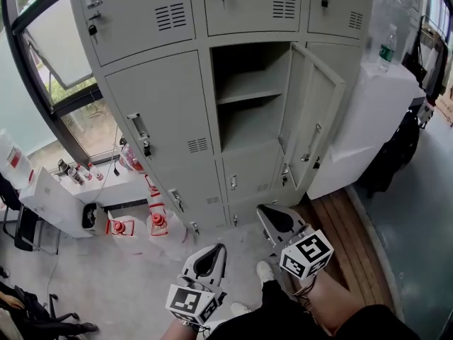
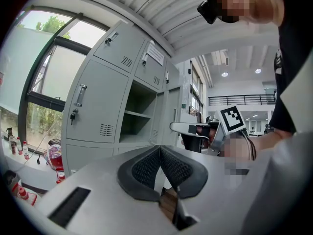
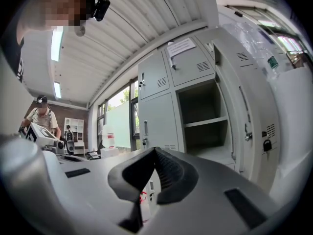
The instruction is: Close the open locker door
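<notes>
Locker door (image 1: 311, 115): middle column, swung open at the right edge of its shelved compartment (image 1: 248, 98).
Left gripper (image 2: 159, 150): fingers (image 2: 145, 168) pressed together, empty.
Right gripper (image 3: 155, 151): likewise closed, empty.
Both apart from the door.

Grey floor (image 1: 99, 282) carried the lockers (image 1: 163, 112), a red-capped jug (image 1: 159, 225) just beside their base, and a low white cabinet (image 1: 53, 204) at left. Wooden boards (image 1: 350, 236) lay at right. A bottle (image 1: 386, 47) stood upright on the white surface (image 1: 375, 94).

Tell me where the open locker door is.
Head view: the open locker door stands right of centre, between its shelved compartment and a white cabinet.
</notes>
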Demonstrator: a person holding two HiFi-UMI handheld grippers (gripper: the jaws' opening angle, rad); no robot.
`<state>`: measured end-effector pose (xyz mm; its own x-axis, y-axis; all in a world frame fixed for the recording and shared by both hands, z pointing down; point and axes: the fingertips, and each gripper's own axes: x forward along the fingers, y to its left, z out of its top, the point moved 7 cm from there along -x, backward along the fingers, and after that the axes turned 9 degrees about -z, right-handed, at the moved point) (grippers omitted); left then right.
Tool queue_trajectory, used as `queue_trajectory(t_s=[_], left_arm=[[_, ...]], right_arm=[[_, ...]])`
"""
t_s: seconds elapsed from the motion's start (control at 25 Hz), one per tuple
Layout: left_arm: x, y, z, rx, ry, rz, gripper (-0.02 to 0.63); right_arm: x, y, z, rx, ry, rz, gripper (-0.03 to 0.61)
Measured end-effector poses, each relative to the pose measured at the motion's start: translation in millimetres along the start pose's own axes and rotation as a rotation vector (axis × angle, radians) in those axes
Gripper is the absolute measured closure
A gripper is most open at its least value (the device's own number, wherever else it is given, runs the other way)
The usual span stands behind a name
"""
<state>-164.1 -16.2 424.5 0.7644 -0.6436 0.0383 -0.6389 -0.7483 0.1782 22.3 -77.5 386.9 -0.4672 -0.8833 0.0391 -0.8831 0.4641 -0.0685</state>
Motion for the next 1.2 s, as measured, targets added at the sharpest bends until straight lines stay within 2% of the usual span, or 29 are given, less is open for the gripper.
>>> queue_trajectory(t_s=[0.08,0.28,0.32,0.36,0.76,0.96,1.2], left_arm=[[8.8,2.5,2.3,0.012,0.019,-0.001,0.598],[41.9,0.0,7.8,0.016,-0.012,-0.036,0.597],[48.6,-2.3,9.6,0.015,-0.010,-0.047,0.598],[55.0,-4.0,11.2,0.014,-0.006,-0.058,0.598],[103.8,-4.2,11.2,0.027,0.017,-0.136,0.598],[115.3,-1.1,13.9,0.038,0.028,-0.155,0.598],[121.9,6.1,17.1,0.043,0.029,-0.156,0.598]], right_arm=[[-2.1,-13.6,7.5,-0.013,-0.021,-0.033,0.525],[-8.0,-54.6,20.2,-0.027,-0.066,-0.113,0.525],[-9.0,-62.7,22.9,-0.024,-0.071,-0.131,0.515],[-9.9,-70.3,25.7,-0.020,-0.078,-0.148,0.438],[-18.6,-136.7,55.3,-0.051,-0.153,-0.302,0.356],[-15.0,-161.9,61.7,-0.011,-0.174,-0.301,0.347],[0.3,-180.2,61.8,0.058,-0.147,-0.243,0.324]])
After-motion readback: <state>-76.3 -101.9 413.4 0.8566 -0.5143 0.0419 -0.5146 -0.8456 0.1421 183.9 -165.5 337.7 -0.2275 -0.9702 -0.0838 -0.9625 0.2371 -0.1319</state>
